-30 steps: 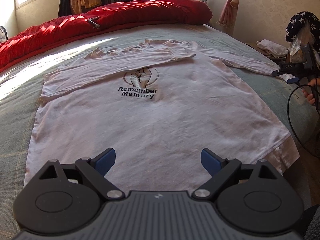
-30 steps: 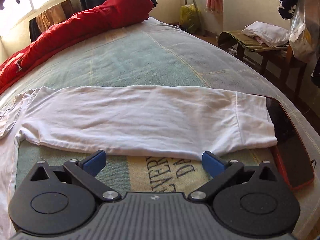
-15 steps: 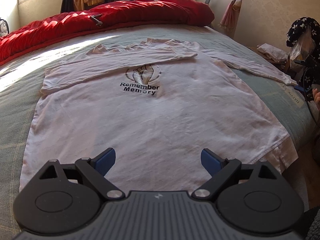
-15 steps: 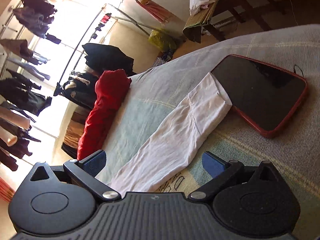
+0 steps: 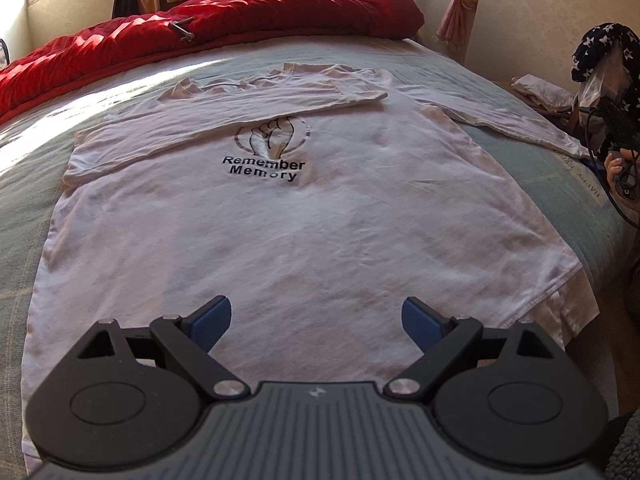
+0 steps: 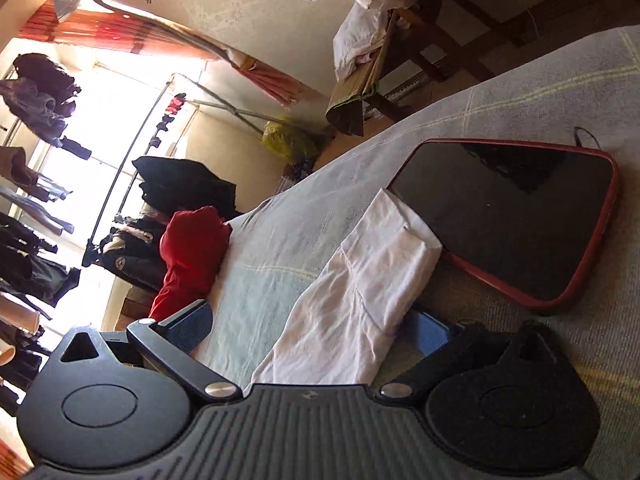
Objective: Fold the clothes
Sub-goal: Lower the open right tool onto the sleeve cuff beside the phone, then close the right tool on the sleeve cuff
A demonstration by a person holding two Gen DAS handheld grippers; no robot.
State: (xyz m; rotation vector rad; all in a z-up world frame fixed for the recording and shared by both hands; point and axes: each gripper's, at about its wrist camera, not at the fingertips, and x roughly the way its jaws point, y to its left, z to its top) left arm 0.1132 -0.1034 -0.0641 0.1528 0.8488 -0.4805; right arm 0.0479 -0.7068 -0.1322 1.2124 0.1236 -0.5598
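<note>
A white long-sleeved shirt (image 5: 304, 216) printed "Remember Memory" lies flat on the bed, hem toward me. One sleeve (image 5: 224, 120) is folded across the chest. The other sleeve (image 5: 508, 124) stretches out to the right. My left gripper (image 5: 316, 316) hovers open over the hem with nothing between its fingers. In the right wrist view that outstretched sleeve (image 6: 360, 280) runs between the fingers of my right gripper (image 6: 312, 326), which is tilted and open. The cloth covers part of the right finger. The cuff end rests against a red-cased tablet (image 6: 512, 216).
A red duvet (image 5: 200, 36) is bunched along the head of the bed. The grey-green blanket (image 5: 24, 184) covers the mattress. A person's hand (image 5: 618, 168) with cables is at the right bed edge. A bench with clothes (image 6: 360, 44) and a clothes rack stand beyond.
My right gripper has rolled sideways and moved in along the bed, so the sleeve near its cuff now lies between its open fingers. The left gripper has barely shifted.
</note>
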